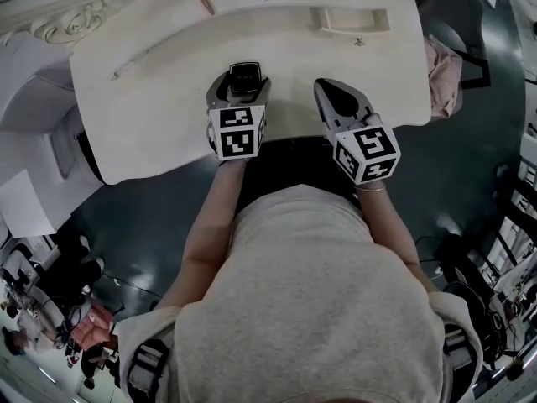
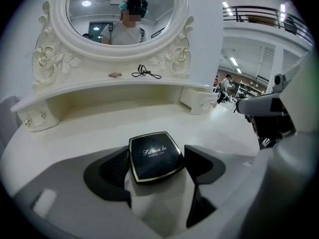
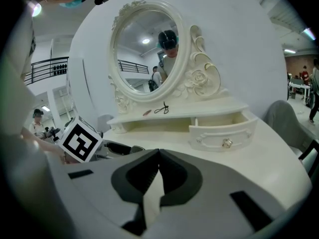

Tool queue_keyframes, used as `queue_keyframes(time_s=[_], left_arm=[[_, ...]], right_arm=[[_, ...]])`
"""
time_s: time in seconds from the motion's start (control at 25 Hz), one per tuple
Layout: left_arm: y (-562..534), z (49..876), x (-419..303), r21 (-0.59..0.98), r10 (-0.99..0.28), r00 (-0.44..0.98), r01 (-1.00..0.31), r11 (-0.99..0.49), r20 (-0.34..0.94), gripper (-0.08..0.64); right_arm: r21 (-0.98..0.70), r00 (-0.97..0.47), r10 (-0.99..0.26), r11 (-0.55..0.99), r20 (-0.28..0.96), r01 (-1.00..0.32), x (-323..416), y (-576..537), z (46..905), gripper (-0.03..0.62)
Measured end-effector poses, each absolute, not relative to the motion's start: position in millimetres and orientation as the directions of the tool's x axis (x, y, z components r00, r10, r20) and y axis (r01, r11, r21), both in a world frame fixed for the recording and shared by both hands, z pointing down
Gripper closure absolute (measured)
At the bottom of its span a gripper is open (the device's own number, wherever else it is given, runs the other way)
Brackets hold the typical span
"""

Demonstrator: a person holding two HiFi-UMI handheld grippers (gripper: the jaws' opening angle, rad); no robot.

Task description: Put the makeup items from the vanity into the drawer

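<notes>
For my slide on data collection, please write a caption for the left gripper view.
A black compact between the jaws of the left hand-held gripper, on a white vanity.

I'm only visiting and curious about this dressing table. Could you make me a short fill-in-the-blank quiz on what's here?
1. The compact between the left tool's jaws is coloured ___.
2. The right tool's jaws are shut with ___ between them.
3. The small drawer on the vanity stands ___.
4. The eyelash curler lies on the shelf under the ___.
Missing words: black; nothing; open; mirror.
</notes>
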State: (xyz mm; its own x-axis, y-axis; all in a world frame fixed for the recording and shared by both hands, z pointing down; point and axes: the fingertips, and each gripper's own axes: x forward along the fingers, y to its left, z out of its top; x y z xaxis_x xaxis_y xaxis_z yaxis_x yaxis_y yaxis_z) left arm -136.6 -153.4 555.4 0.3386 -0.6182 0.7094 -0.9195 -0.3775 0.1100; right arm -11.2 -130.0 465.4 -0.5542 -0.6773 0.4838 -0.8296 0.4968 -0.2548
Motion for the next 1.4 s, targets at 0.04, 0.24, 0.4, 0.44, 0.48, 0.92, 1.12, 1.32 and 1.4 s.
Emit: queue_keyframes(time_s=[0.04,0.24,0.4,0.44,0.48,0.92,1.12,1.32,1.4], left_arm=[[-154.2,552.7,-136.8,0.11,-0.621,0.346,-0.916,-0.386,0.704,0.207],[-159.7,539.8,-134.1,0.115,-0.626,0.386,-0.896,-0.428,0.678,0.207],[-165.8,528.8,-131.0,0.125,-0.63,0.419,-0.881,-0.456,0.653,0.207],[-167.8,526.2,-129.6,0.127,-0.632,0.428,-0.876,-0.464,0.646,0.207],[-169.8,523.7,-128.3,0.13,-0.633,0.438,-0.872,-0.472,0.639,0.207],[-190.2,500.2,-115.3,0.149,-0.659,0.48,-0.857,-0.494,0.579,0.207],[-201.3,483.9,-94.7,0.155,-0.675,0.502,-0.848,-0.507,0.541,0.207],[-209.2,471.8,-63.9,0.158,-0.683,0.509,-0.846,-0.509,0.524,0.207],[-213.7,465.7,-48.0,0.151,-0.687,0.515,-0.842,-0.518,0.513,0.207]], right_arm=[[-0.253,-0.552,-0.68,0.495,0.483,-0.831,-11.7,-130.0,464.3,0.584],[-0.239,-0.534,-0.707,0.481,0.463,-0.844,-13.6,-132.2,454.7,0.584],[-0.225,-0.507,-0.731,0.456,0.457,-0.861,-10.0,-134.0,449.1,0.584],[-0.222,-0.5,-0.736,0.449,0.457,-0.865,-8.8,-134.4,448.1,0.584],[-0.219,-0.493,-0.74,0.444,0.457,-0.869,-7.9,-134.7,447.4,0.584],[-0.216,-0.466,-0.773,0.412,0.431,-0.885,8.5,-144.8,441.7,0.584],[-0.239,-0.487,-0.782,0.424,0.389,-0.873,24.8,-161.4,432.4,0.584],[-0.249,-0.504,-0.782,0.44,0.368,-0.863,49.2,-176.0,425.1,0.584],[-0.247,-0.513,-0.78,0.451,0.358,-0.858,58.4,-182.2,421.4,0.584]])
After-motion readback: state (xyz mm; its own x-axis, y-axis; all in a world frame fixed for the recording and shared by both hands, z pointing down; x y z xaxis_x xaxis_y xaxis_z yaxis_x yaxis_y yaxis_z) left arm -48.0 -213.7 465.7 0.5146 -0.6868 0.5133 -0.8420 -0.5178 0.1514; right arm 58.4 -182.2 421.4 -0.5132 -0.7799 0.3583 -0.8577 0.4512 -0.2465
